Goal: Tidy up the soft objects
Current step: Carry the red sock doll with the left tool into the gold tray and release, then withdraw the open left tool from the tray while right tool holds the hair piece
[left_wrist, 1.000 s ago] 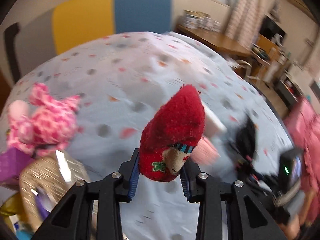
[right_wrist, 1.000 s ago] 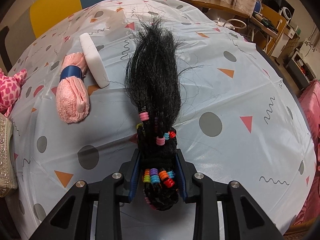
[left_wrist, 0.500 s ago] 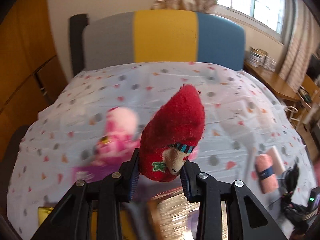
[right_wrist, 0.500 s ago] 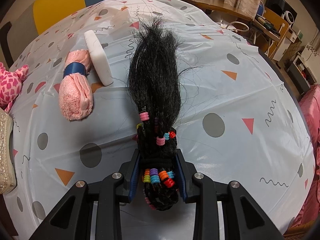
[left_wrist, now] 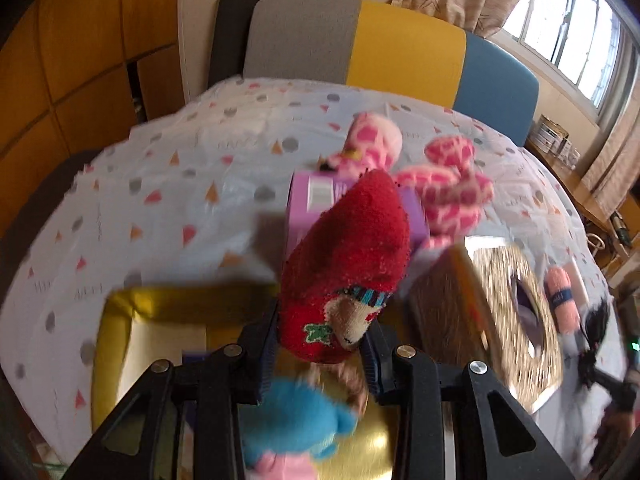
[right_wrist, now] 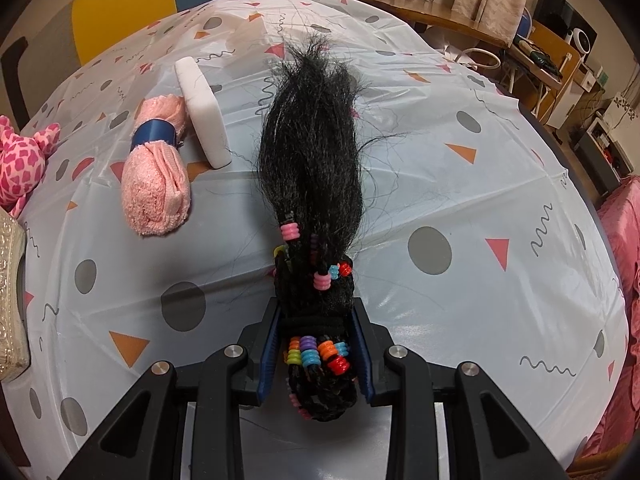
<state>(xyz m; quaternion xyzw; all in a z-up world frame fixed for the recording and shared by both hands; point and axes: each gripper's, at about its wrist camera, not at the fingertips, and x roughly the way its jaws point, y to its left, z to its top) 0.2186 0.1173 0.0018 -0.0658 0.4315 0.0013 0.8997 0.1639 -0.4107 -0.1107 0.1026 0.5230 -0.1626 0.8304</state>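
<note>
Gripping a red sock (left_wrist: 352, 256), the left tool (left_wrist: 320, 344) hangs above a gold box (left_wrist: 132, 320); the right tool (right_wrist: 316, 352) clamps a beaded black hairpiece (right_wrist: 312, 160) on the worktop (right_wrist: 480, 184).

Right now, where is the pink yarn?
In the right wrist view the pink yarn lies on the tablecloth, upper left, touching the white sponge on its right, left of the black hairpiece.
</note>
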